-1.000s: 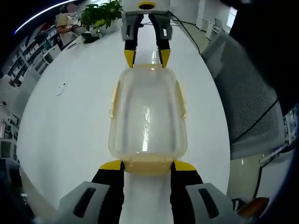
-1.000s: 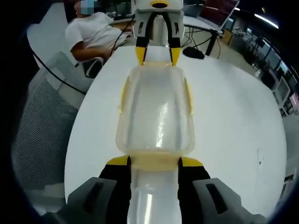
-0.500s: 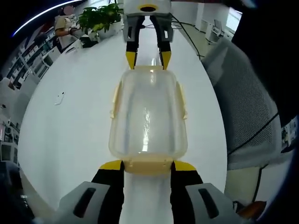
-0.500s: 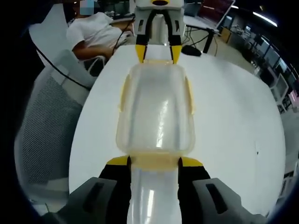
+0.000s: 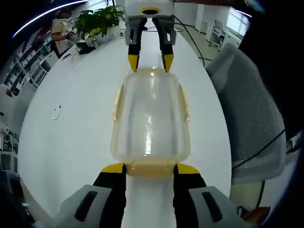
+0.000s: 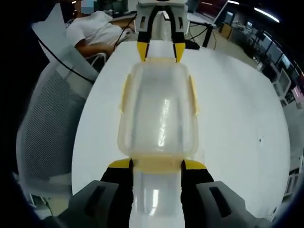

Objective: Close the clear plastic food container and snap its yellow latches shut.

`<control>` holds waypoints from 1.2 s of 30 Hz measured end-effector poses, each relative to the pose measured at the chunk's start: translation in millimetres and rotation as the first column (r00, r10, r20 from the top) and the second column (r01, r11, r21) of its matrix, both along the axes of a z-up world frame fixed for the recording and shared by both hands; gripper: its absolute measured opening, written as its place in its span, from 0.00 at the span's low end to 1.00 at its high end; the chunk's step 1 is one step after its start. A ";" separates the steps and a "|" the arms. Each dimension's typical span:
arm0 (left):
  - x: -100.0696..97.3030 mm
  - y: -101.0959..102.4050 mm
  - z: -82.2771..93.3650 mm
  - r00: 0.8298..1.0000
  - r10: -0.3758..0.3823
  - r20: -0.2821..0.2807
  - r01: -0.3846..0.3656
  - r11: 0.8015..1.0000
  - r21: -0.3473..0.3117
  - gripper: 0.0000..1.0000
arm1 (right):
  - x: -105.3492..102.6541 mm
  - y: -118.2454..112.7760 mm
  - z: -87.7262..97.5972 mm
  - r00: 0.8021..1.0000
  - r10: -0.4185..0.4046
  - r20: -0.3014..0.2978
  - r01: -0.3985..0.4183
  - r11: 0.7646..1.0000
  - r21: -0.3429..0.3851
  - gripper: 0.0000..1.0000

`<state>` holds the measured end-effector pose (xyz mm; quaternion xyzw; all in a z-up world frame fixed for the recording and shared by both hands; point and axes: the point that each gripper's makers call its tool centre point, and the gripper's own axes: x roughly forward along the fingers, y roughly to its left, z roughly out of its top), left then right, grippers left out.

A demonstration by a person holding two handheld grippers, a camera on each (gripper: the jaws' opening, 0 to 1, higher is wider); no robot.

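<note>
Item: clear plastic food container (image 5: 151,118), lid on, lying on the white desk (image 5: 71,128) between my two grippers. Yellow latches (image 5: 150,168) line its rim.

Left gripper (image 5: 150,169): my jaws stand apart, bracketing the near end latch, yellow tips just beside it.

Right gripper (image 6: 157,164): jaws likewise apart, flanking the opposite end latch (image 6: 157,164); from the left gripper view it stands at the container's far end.

Surroundings: grey mesh chair (image 5: 247,109), potted plant (image 5: 97,19), seated person (image 6: 95,31).
</note>
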<state>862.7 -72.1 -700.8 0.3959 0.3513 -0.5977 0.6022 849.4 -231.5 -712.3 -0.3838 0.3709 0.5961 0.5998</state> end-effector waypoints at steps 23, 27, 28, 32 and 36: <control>6.9 -47.3 -2.5 1.000 -0.009 -0.009 0.009 1.000 -0.017 0.32 | 4.8 -47.8 -2.3 1.000 -0.028 0.000 0.028 0.999 -0.027 0.35; 8.1 -56.2 -2.9 1.000 -0.014 -0.004 0.014 1.000 -0.020 0.33 | 6.4 -55.9 -3.3 0.999 -0.034 0.002 0.034 0.999 -0.035 0.35; 8.2 -58.1 -2.9 1.000 -0.016 -0.004 0.016 1.000 -0.022 0.33 | 6.7 -57.8 -3.5 0.999 -0.035 0.003 0.035 0.999 -0.037 0.35; 9.9 -65.8 -3.0 1.000 -0.018 -0.008 0.018 0.999 -0.031 0.33 | 8.5 -66.6 -5.2 0.999 -0.038 0.006 0.038 0.998 -0.047 0.35; 12.3 -72.7 -3.5 1.000 -0.025 -0.005 0.024 0.999 -0.035 0.33 | 9.4 -72.9 -5.0 0.999 -0.044 0.005 0.044 0.998 -0.051 0.35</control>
